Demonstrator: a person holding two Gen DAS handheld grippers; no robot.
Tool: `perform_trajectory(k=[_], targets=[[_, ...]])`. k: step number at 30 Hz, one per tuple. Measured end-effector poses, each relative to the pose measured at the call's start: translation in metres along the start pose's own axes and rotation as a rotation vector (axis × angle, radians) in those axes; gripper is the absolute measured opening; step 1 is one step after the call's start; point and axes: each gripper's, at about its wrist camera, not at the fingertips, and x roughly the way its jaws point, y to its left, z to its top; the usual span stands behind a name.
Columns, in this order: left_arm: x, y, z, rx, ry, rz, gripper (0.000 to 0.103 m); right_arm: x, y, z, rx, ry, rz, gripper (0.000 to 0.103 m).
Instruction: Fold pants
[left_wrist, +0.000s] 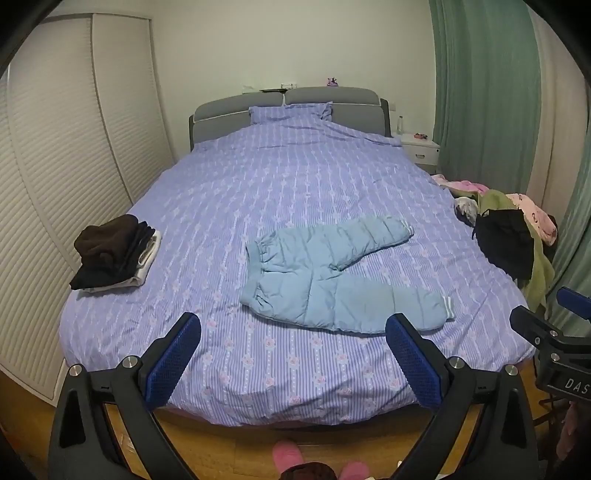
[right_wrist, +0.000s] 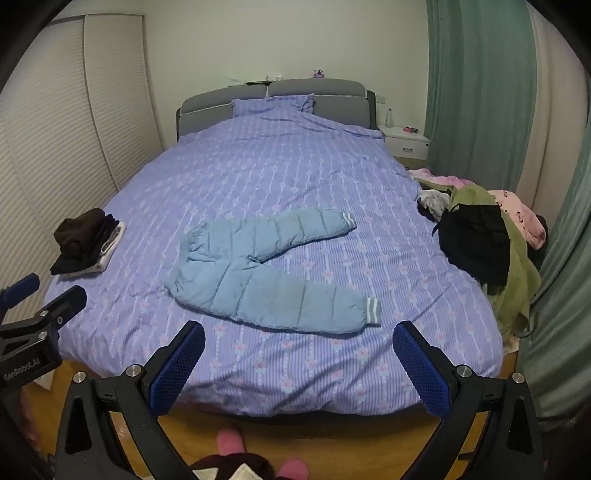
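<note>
We are holding the left gripper (left_wrist: 293, 326) and right gripper (right_wrist: 299, 334) wide open, gripping nothing, near the bed (right_wrist: 258, 177). One pair of pants (right_wrist: 258, 269) is lying unfolded mid-bed.

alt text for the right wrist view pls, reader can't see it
Light blue padded pants lie spread on a purple patterned bed, legs splayed apart, not yet folded. The right gripper hovers at the foot of the bed, jaws open and empty. A folded clothes stack sits at left, a loose clothes pile at right.
</note>
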Motion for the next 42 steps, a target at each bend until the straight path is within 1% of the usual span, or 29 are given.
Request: perform_trajectory(k=[7, 12, 42], targets=[[-0.0006, 0.0038, 0.0011, -0.021, -0.009, 0.002, 0.102, -0.0025, 0.0002, 0.0014, -0.003, -0.004, -0.001, 0.103], [-0.0031, 0.0039, 0.0013, -0.02, -0.024, 0.017, 0.102, -0.0023, 0.0004, 0.0013, -0.004, -0.005, -0.001, 0.103], [0.0006, 0.009, 0.0017, -0.024, -0.021, 0.023, 0.102, -0.003, 0.0028, 0.0042, -0.004, -0.003, -0.008, 0.103]])
